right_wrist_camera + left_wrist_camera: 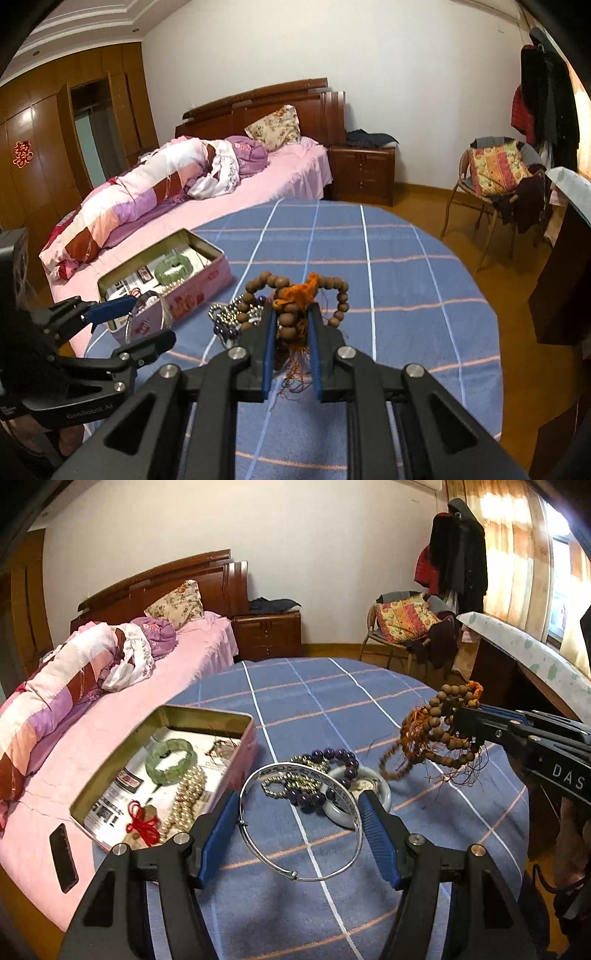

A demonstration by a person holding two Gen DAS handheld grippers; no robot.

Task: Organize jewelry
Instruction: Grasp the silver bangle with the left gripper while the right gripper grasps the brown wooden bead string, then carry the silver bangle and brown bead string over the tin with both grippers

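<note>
My left gripper [297, 799] is shut on a thin silver bangle [354, 849], its pads pressing the ring's two sides, held above the blue checked cloth. It also shows in the right wrist view [147, 319]. My right gripper [291, 314] is shut on a brown wooden bead string with orange tassels [295, 295], lifted off the table; it also shows in the left wrist view [439, 731]. On the cloth lie a purple bead bracelet [332, 771], a small silver bead chain [291, 779] and a white jade bangle [369, 794]. An open pink tin [243, 738] at left holds a green bracelet [170, 761], pearls [186, 801] and a red knot [142, 823].
The round table [406, 280] stands beside a pink bed [55, 775] on the left, where a black phone [63, 857] lies near the edge. A chair with cushions [498, 173] and a desk [535, 664] are at the right.
</note>
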